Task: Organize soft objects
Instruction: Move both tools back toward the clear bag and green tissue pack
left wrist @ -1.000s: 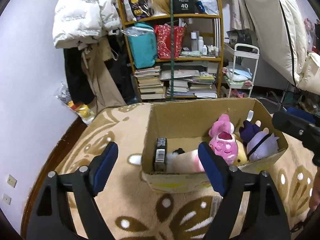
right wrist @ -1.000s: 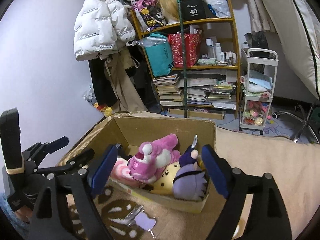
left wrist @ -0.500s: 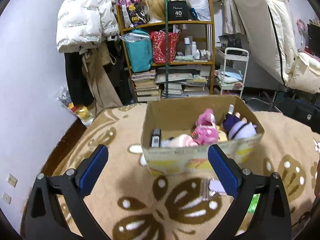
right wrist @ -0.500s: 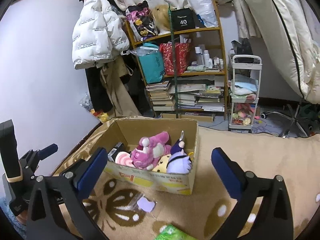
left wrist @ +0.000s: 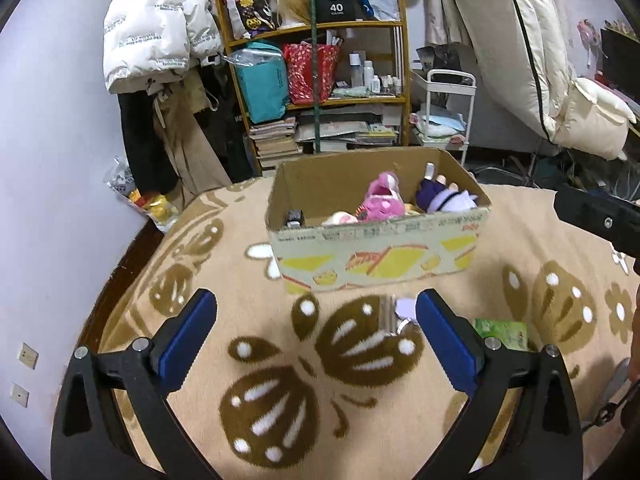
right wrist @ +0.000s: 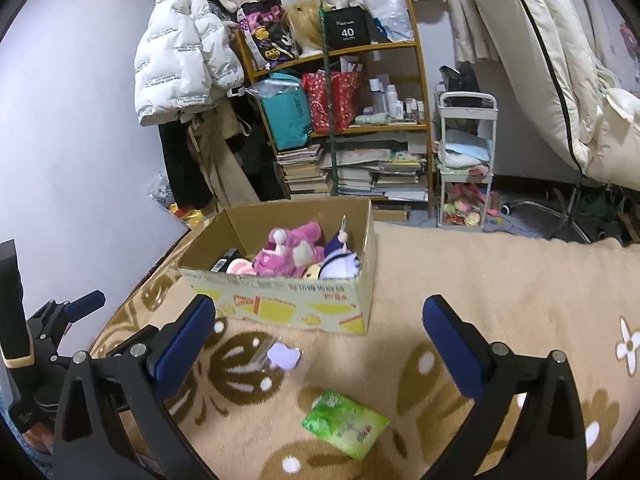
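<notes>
Left wrist view is showing the left gripper with its blue-padded jaws standing wide apart and nothing between them, hanging over the beige carpet with brown flower pattern. Ahead, the open brown cardboard box with yellow print is sitting on this carpet, and inside it the pink plush toy and the purple plush toy are lying side by side. A small lilac flat item is lying on the carpet just in front of the box; what it is, I cannot tell.

Right wrist view is showing the right gripper also wide apart and empty. The green soft packet is lying on the carpet near this gripper, well apart from the box.

I judge that the toys are already stored and a new pick is starting. The next move is probably asking the right gripper to come down over the green packet, close gently on it, and carry it to the box.
</notes>
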{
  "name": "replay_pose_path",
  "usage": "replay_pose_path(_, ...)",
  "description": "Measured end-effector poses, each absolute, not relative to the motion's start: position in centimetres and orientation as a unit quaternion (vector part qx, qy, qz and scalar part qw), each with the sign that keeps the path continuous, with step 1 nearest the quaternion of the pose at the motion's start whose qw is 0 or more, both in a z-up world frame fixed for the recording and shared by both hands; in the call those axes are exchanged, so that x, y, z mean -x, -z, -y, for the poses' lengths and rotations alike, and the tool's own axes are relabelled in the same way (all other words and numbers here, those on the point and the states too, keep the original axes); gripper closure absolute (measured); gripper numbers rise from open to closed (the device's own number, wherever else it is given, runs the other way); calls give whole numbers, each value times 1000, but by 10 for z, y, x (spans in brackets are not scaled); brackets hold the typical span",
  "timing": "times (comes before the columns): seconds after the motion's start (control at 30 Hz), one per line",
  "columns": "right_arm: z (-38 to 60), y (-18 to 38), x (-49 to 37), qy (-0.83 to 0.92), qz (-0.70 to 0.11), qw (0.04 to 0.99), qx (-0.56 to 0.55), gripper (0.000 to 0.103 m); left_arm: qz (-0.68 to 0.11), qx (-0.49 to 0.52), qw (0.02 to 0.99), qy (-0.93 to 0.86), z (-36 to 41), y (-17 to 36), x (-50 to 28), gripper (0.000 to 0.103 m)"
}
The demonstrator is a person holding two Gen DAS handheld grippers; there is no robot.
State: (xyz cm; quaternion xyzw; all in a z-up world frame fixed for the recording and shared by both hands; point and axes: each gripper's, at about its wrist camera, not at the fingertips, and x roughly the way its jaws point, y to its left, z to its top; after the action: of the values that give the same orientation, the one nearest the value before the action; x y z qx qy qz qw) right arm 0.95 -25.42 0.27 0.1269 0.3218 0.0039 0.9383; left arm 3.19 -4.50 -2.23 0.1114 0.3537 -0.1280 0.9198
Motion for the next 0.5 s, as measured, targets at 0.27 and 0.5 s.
replay_pose_path(0.27, 254, 11, 3, 13, -373, 914, -159, 0, -363, -109, 913, 153, 46, 27, -29, 4)
replay_pose_path(0.5, 253, 23, 0, 22, -393, 906, -154, 0, -381, -104, 905, 160, 49, 37, -37, 4)
